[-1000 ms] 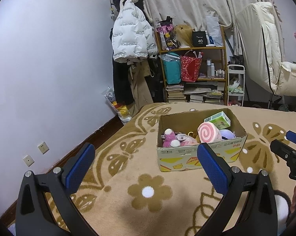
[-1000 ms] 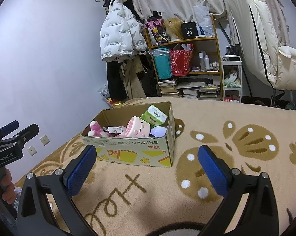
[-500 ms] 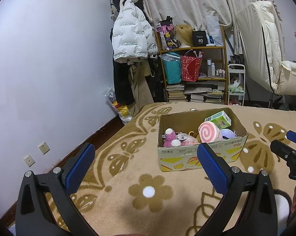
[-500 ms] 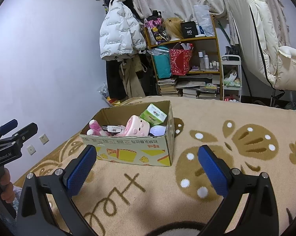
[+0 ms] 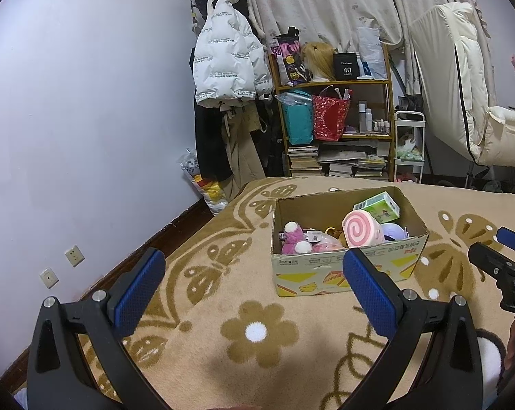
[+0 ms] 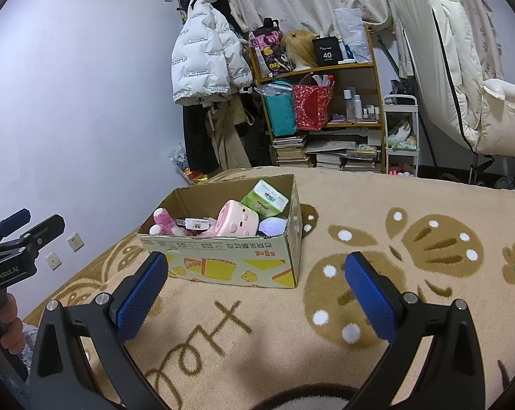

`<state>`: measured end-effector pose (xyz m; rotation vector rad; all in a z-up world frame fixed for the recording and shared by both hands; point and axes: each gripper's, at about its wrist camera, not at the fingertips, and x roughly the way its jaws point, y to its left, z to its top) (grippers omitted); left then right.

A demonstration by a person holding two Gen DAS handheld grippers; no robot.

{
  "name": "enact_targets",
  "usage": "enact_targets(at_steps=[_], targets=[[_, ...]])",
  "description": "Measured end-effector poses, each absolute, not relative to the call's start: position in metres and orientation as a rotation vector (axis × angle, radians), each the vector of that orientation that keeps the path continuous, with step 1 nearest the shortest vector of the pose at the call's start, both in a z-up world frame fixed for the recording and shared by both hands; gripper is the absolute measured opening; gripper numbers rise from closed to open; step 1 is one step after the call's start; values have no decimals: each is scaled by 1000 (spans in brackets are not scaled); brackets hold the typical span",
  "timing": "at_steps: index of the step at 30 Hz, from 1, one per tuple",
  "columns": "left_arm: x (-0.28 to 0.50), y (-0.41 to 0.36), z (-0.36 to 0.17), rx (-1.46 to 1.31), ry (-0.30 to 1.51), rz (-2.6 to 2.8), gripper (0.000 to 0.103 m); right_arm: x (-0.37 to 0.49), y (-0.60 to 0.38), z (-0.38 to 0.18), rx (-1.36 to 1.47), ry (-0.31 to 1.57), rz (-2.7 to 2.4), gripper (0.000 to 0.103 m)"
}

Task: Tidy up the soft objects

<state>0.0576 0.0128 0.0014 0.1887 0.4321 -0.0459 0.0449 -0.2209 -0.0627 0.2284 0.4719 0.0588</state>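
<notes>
Barely anything is changing over the last second: both the left gripper and right gripper are hovering spread and empty, while the soft toys are sitting in the box on the blanket, fitting either end of the tidying

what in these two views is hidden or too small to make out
- Cardboard box bottom: both views, toys and its front wall hide it.
- Tag print on the pink plush: too small.
- Right claw in the left wrist view: cut off by the edge.
</notes>
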Motion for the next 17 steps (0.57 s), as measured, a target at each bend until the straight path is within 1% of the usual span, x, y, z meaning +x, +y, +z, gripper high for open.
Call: enact_targets(at_steps=[17], targets=[[55, 8, 0, 187, 441, -60, 103, 44, -222, -63, 227, 473, 60, 103]])
